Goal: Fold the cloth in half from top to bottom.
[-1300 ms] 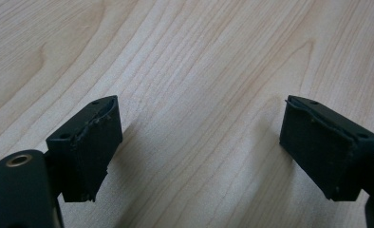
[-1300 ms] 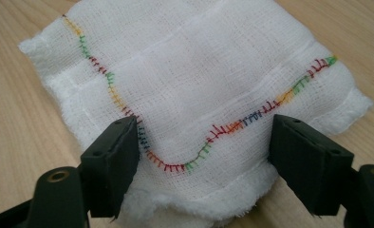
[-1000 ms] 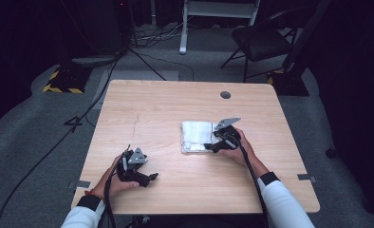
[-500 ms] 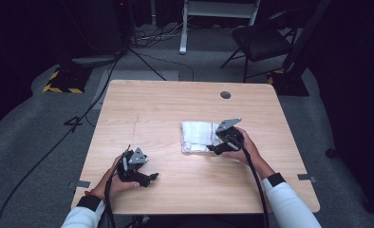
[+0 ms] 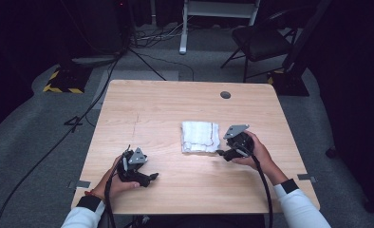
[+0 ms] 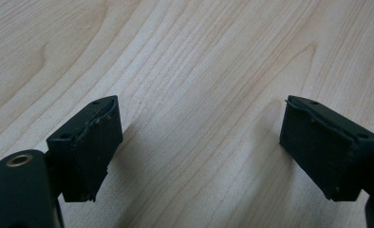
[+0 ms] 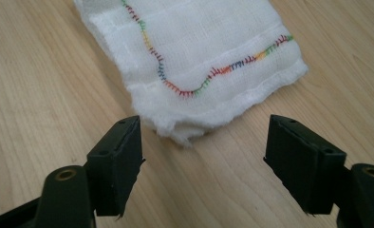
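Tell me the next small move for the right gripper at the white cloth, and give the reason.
Probably ease the right gripper forward so its open jaws straddle the near corner of the folded white cloth, then close. The jaws stand wide apart just short of that corner, with nothing between them yet. The left gripper is open over bare table, away from the cloth.
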`<state>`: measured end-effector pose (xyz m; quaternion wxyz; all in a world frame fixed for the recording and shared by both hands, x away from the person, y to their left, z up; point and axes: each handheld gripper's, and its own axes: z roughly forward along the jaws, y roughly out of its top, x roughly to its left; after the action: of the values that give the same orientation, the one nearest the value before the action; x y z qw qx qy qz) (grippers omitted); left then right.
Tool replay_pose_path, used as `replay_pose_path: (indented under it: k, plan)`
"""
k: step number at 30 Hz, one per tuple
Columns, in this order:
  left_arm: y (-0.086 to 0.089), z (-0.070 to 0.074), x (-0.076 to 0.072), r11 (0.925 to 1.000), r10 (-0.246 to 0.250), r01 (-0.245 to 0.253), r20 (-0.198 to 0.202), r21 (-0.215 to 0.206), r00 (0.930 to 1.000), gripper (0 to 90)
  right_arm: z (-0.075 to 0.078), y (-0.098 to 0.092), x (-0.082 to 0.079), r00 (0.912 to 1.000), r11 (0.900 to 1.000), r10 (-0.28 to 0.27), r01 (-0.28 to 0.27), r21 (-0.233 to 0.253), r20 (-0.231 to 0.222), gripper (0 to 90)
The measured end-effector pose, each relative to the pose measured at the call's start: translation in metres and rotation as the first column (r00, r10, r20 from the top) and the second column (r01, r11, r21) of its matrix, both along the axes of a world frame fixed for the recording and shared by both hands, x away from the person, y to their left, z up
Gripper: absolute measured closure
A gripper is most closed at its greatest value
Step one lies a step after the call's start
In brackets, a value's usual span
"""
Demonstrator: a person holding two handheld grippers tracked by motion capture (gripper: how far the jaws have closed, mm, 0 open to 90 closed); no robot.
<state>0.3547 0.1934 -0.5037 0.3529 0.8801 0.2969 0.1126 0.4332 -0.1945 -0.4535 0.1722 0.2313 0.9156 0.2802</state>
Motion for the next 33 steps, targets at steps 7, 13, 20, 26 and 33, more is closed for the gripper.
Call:
replay_pose_path:
  k: [7, 13, 20, 26, 33]
  plan:
    - [0.0, 0.0, 0.0, 1.0, 0.0, 0.0, 0.0, 0.0, 1.0, 14.2, 0.004, -0.015, -0.012, 1.0, 1.0, 0.0, 0.0, -0.026, 0.009, 28.7]
    - [0.0, 0.0, 0.0, 1.0, 0.0, 0.0, 0.0, 0.0, 1.0, 14.3, 0.002, -0.025, -0.022, 1.0, 0.999, 0.002, -0.002, -0.041, -0.001, 29.3]
    - [0.0, 0.0, 0.0, 1.0, 0.0, 0.0, 0.0, 0.0, 1.0, 14.3, -0.002, -0.039, -0.034, 0.9995, 0.999, -0.027, 0.028, -0.039, 0.018, 28.6]
    - [0.0, 0.0, 0.0, 1.0, 0.002, -0.002, -0.001, 0.0, 1.0, 14.3, -0.008, -0.053, -0.047, 0.9997, 0.999, -0.025, 0.025, -0.033, 0.008, 30.0]
    - [0.0, 0.0, -0.001, 0.9999, 0.011, -0.011, -0.002, -0.001, 0.9999, 14.4, -0.013, -0.074, -0.06, 0.999, 0.999, -0.044, 0.044, -0.007, 0.001, 29.4]
